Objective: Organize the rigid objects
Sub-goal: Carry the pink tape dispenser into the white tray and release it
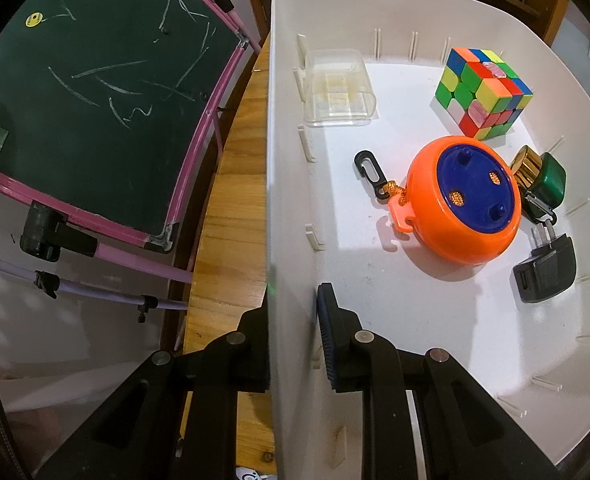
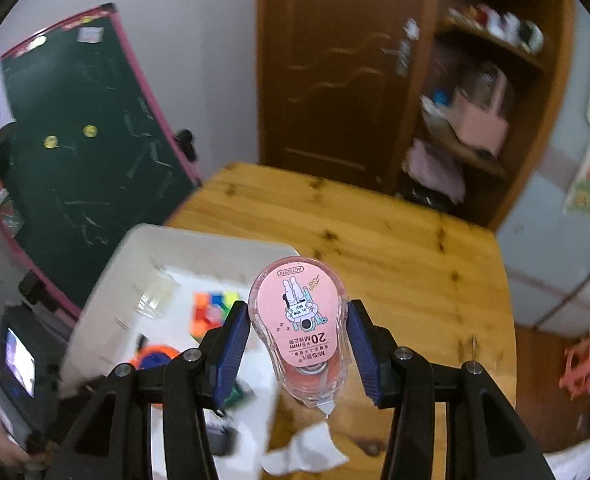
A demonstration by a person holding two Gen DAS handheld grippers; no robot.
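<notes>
My left gripper (image 1: 293, 328) is shut on the left wall of the white bin (image 1: 287, 200), one finger outside and one inside. In the bin lie a Rubik's cube (image 1: 483, 92), an orange and blue round reel (image 1: 465, 208) with a black clip (image 1: 369, 172), a clear plastic box (image 1: 339, 88), a green and gold bottle (image 1: 539, 176) and a black charger plug (image 1: 545, 272). My right gripper (image 2: 299, 340) is shut on a pink correction tape (image 2: 301, 328), held above the wooden table (image 2: 395, 248) just right of the bin (image 2: 135, 264).
A green chalkboard with a pink frame (image 1: 95, 88) stands left of the table. A wooden cabinet (image 2: 335, 72) with shelves is behind it. A crumpled white paper (image 2: 303, 452) lies on the table below the tape. A pink stool (image 2: 583, 364) stands on the floor at the right.
</notes>
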